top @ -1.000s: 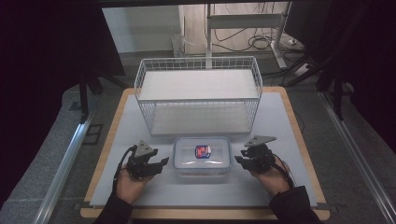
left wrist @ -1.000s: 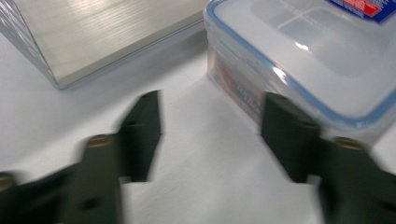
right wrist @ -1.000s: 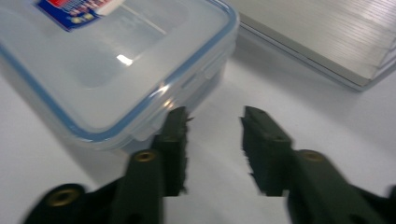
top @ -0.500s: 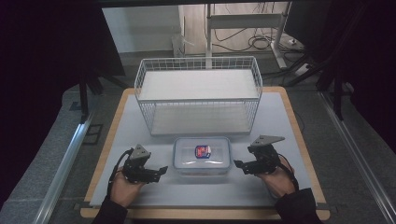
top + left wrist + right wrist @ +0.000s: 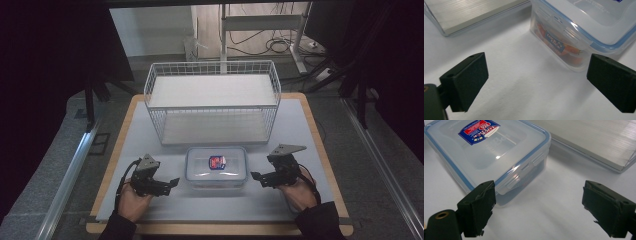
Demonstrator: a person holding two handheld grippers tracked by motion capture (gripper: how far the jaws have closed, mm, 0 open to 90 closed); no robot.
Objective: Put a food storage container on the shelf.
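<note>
Box made of clear plastic, with a blue-edged lid snapped on, lies flat on the white worktop right between the two tools. Its long side runs from one tool across to the other. One short end faces the left tool and the other short end faces the right tool. A red and blue sticker sits on top of the lid.

Both tools have just been opening, and their jaws now stand wide apart with nothing between them. Each tool is near its end of the box but does not touch it. A hand holds each tool.

Past the box, farther from both tools, stands a white wire basket. It has a pale board as its floor, and the board looks bare.

From the high view, what is in the box cannot be made out. The left tool view is much closer: the box shows something orange and red through its clear wall, though what it is cannot be told. That view also shows a lid flap folded down on the short end. The right tool view shows the sticker up close, and a lid flap sticking out a little just beside one jaw.
</note>
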